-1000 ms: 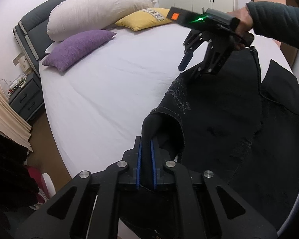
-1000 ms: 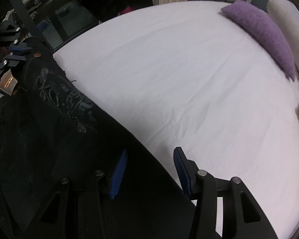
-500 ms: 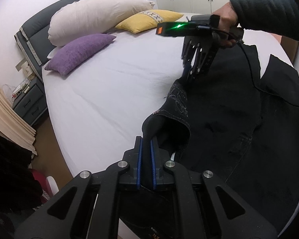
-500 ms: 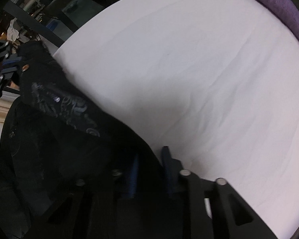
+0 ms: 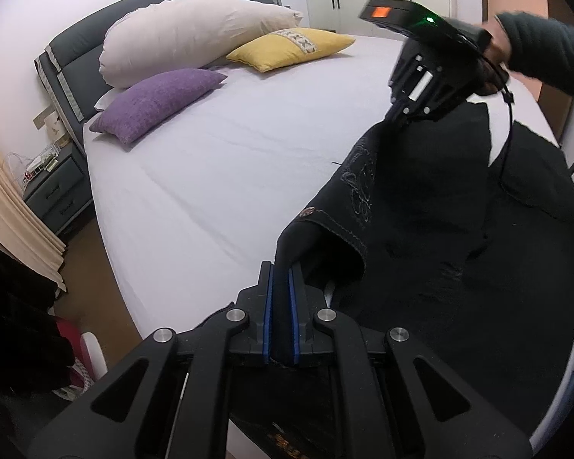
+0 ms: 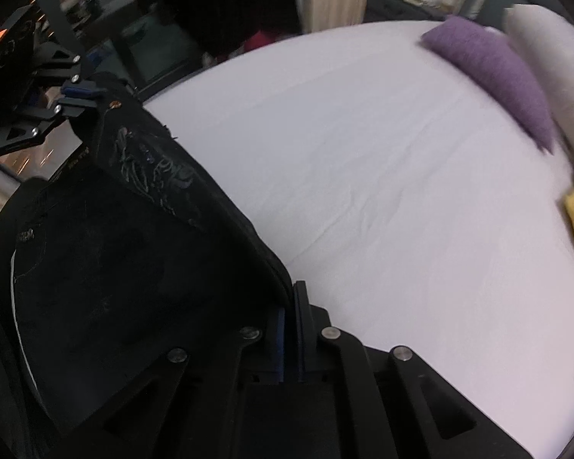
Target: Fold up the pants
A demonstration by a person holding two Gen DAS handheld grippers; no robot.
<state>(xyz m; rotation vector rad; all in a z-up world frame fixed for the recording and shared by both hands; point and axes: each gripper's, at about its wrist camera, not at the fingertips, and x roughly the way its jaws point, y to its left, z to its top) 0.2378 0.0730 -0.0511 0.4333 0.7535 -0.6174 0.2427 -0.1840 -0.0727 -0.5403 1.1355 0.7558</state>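
Both jaws are clamped on the black jeans point(image 5: 421, 229): left gripper point(image 5: 281, 306) at the waistband corner, right gripper point(image 6: 290, 329) farther along that edge, above the white bed sheet point(image 5: 218, 160).

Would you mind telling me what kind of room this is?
Most likely a bedroom: a bed with a padded headboard, pillows, and a nightstand beside it.

A home bedroom. A white-sheeted bed point(image 5: 218, 160) with padded headboard point(image 5: 134, 26) carries pillows. A nightstand point(image 5: 53, 187) stands beside it.
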